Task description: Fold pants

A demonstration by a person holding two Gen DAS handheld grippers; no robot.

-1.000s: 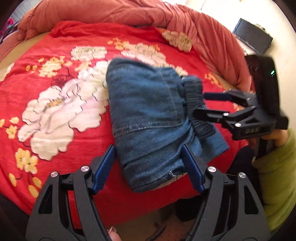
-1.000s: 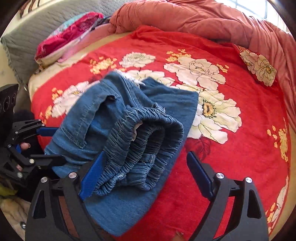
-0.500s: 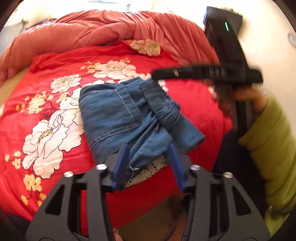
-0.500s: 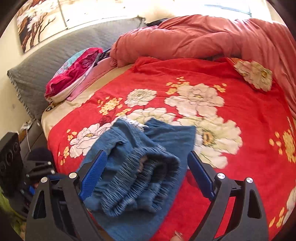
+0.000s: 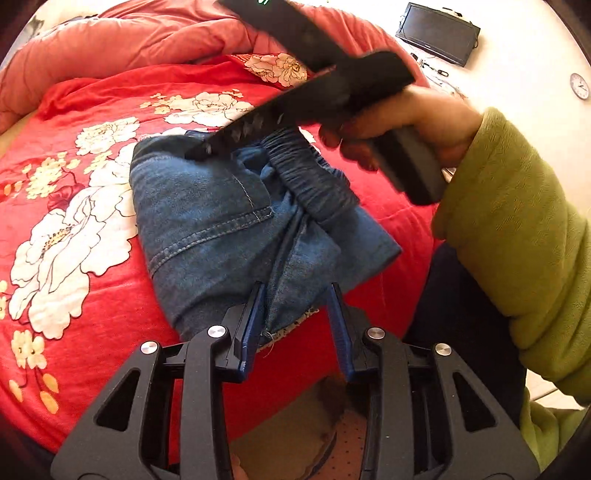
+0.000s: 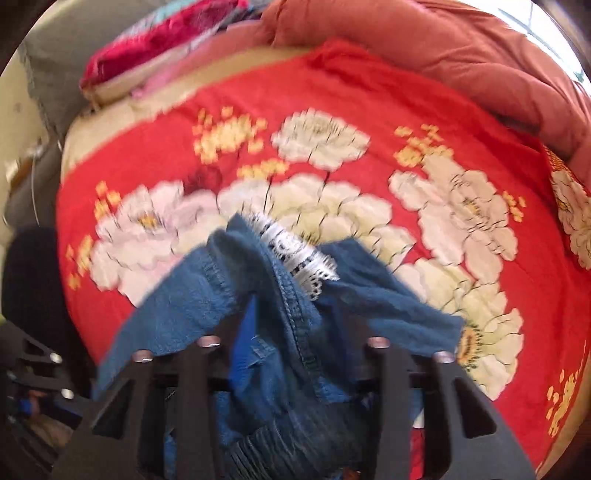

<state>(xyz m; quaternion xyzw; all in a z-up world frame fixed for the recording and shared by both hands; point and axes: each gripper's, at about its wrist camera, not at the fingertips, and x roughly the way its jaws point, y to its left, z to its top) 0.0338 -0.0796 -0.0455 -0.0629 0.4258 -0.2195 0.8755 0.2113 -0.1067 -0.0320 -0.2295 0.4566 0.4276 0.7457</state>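
Note:
The folded blue denim pants (image 5: 221, 225) lie on the red flowered bedspread (image 5: 74, 184). Their gathered waistband (image 5: 306, 177) faces right and white lace trim peeks out at the near edge. My left gripper (image 5: 295, 299) sits at the near edge of the pants with its blue fingers partly apart around a fold of cloth. My right gripper (image 5: 199, 153) reaches over the pants from the right, blurred by motion. In the right wrist view the pants (image 6: 288, 321) bunch up between the fingers of the right gripper (image 6: 291, 325), with lace (image 6: 295, 254) at the top; the image is blurred.
A rumpled salmon quilt (image 5: 129, 33) lies along the far side of the bed. Pink and red pillows (image 6: 155, 48) sit at the headboard. A dark monitor (image 5: 437, 33) stands on a white surface at the right. The person's green sleeve (image 5: 517, 229) is close at the right.
The right gripper swung up and then down over the pants and now presses into the far side of them. The left gripper's fingers narrowed around the near edge.

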